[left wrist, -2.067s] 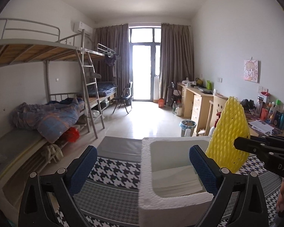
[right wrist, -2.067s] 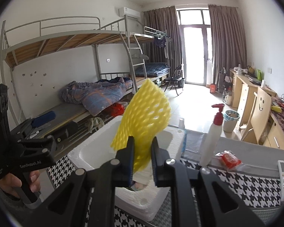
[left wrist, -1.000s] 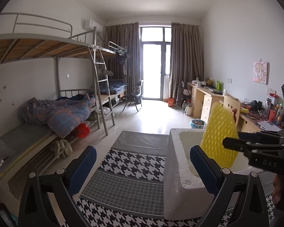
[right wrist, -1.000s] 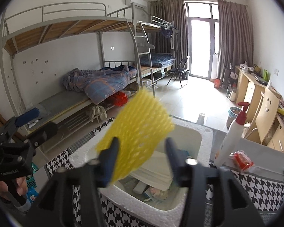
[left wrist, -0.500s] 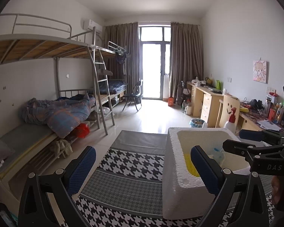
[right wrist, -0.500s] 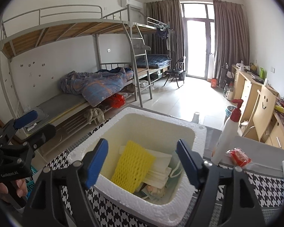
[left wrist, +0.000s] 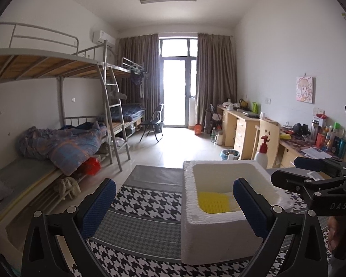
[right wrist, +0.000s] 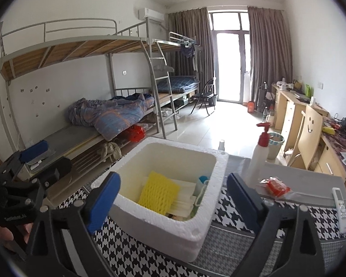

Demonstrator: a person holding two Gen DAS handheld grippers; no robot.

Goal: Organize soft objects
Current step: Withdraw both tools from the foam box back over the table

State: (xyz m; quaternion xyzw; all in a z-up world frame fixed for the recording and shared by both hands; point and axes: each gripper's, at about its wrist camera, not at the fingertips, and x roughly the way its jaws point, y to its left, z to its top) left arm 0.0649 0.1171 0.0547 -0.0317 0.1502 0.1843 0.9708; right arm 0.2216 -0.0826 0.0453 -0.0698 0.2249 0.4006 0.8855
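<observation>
The right gripper [right wrist: 173,198] tilts down at frame bottom, its jaws just spread wide, nothing between them. The yellow foam net [right wrist: 158,195] lies in the white foam box [right wrist: 173,226], mid-frame. The left gripper [left wrist: 173,205] gapes wide, empty, lower frame.

You see only part of the yellow foam net [left wrist: 213,202] past the foam box [left wrist: 219,235] wall, and items beneath it stay hidden.

The surface [right wrist: 150,249], covered in houndstooth cloth, is carrying a foam box [right wrist: 173,226], pump bottle [right wrist: 257,161], red packet [right wrist: 275,188] and remote [right wrist: 341,210].
</observation>
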